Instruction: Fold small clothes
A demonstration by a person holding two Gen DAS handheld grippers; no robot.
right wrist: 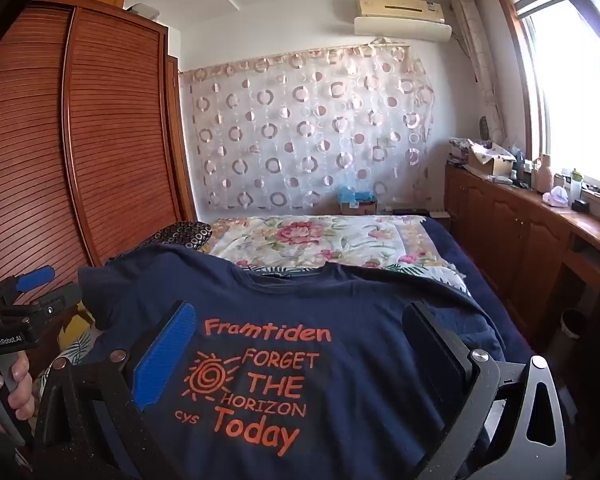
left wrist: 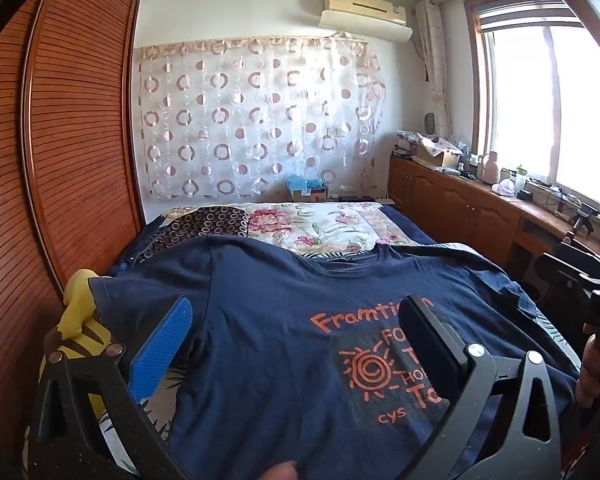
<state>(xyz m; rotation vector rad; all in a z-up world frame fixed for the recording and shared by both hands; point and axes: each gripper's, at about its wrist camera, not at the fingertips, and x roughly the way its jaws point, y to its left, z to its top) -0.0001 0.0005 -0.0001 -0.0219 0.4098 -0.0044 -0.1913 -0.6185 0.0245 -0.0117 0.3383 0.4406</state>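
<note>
A navy T-shirt [right wrist: 340,312] lies spread face up on the bed [right wrist: 452,248], its collar toward the far wall and its orange print "Framtiden FORGET THE HORIZON Today" readable from the near edge. The shirt covers the near part of the bed; beyond its collar lies a floral quilt [right wrist: 312,240], and a dark ring-patterned cloth [left wrist: 212,220] sits at the far left next to the wardrobe [left wrist: 80,128].

The left claw [left wrist: 296,340] hovers over the left half of the shirt, its fingers spread wide with nothing between them: the blue-padded finger [left wrist: 162,350] stands above the shirt's left sleeve side, the black one over the print. A yellow cloth [left wrist: 78,312] lies just left of the shirt beside that blue pad. The right hand [left wrist: 592,372] shows at the right edge of this view.

The right claw [right wrist: 300,352] is also wide open and holds nothing; its two fingers flank the print, blue on the left, black on the right. Whether either claw touches the fabric cannot be told. The left hand [right wrist: 8,384] grips its handle at the shirt's left.

A table [right wrist: 540,208] under the window [right wrist: 568,92] carries boxes and bottles.
</note>
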